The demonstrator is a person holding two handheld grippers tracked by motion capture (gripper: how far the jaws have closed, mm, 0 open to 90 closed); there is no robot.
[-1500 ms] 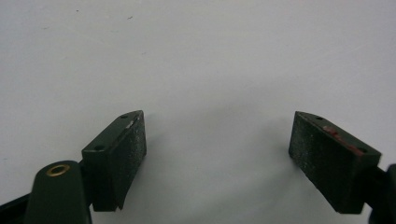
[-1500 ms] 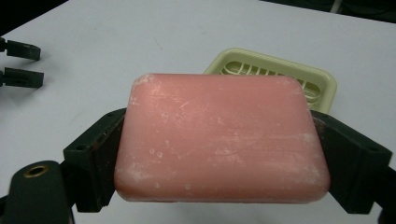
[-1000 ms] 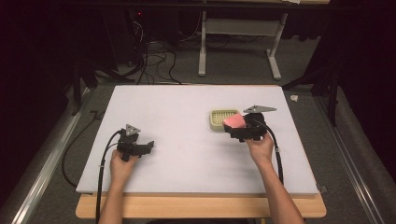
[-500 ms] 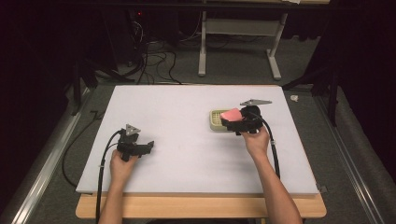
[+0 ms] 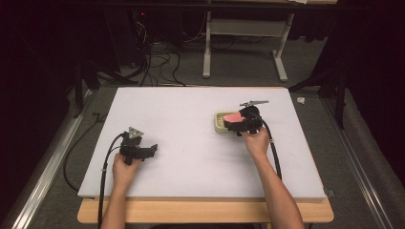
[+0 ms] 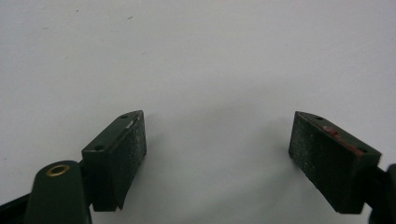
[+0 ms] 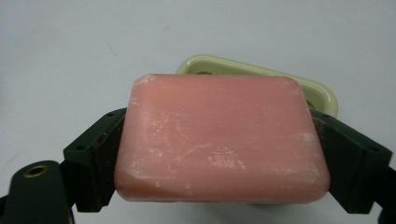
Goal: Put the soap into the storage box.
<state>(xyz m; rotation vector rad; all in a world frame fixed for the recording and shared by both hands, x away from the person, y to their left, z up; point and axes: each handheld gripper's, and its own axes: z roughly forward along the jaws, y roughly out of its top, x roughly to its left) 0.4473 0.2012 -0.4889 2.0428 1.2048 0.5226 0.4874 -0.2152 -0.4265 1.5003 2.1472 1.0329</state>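
Note:
A pink bar of soap sits clamped between the two black jaws of my right gripper, which is shut on it. Behind and below the soap lies a pale yellow soap dish. From the high view, the right gripper holds the soap just over the dish at the table's middle right. My left gripper rests low at the table's front left. Its jaws stand wide apart in the left gripper view, with nothing but the white tabletop between them.
The white table top spreads between the two hands. Its wooden front edge runs along the bottom. Behind the table are desk legs and cables on the floor.
My right gripper has carried the soap a little left and farther back, so it now hangs over the dish. The left gripper has stayed put.

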